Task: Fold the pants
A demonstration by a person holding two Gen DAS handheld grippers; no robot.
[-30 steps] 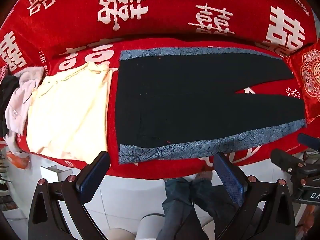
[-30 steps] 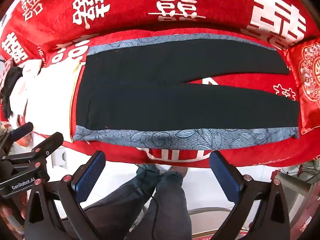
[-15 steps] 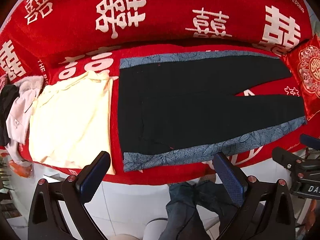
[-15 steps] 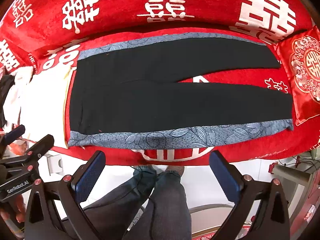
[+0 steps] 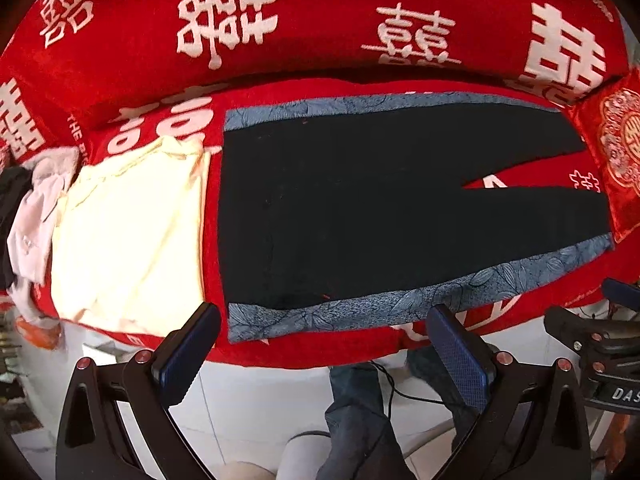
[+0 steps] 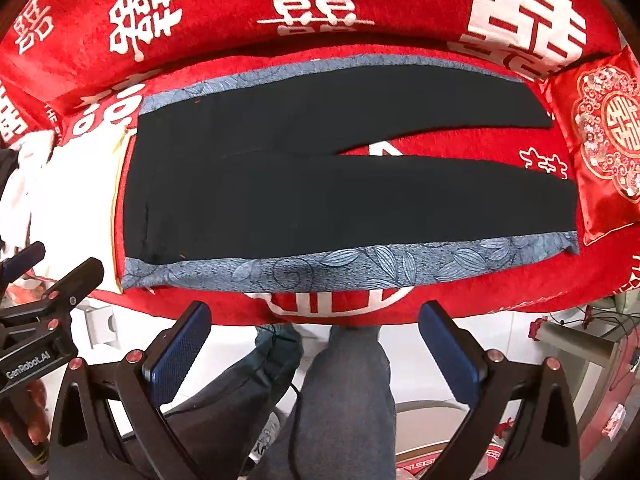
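1. Red plush fabric with white characters covers the sofa (image 5: 320,344), on whose seat everything is carried.
2. At the seat's left end, a heap of pale and dark clothes (image 5: 28,216) is seen, with a cream garment (image 5: 128,236) spread flat just beside it.
3. Just right of the cream garment, the pants (image 5: 360,208) are laid flat and unfolded along the seat: waistband toward the left, two legs stretched toward the right end, black fabric edged by a blue-grey leaf-patterned band along the front and back sides.
4. The legs are parted by a narrow wedge of red seat near the right end, where a red embroidered cushion (image 6: 604,140) is propped.
5. The left gripper (image 5: 320,344) is held off the seat's front edge, its jaws spread wide and nothing gripped; the waistband's front corner lies just beyond and between its blue fingertips (image 5: 188,348).
6. The right gripper (image 6: 316,344) is likewise held off the front edge, jaws wide apart and empty; the patterned band of the nearer leg lies beyond it, apart from the pads (image 6: 448,352).
7. Below both grippers, the person's jeans-clad legs (image 6: 344,400) are seen over a white floor.
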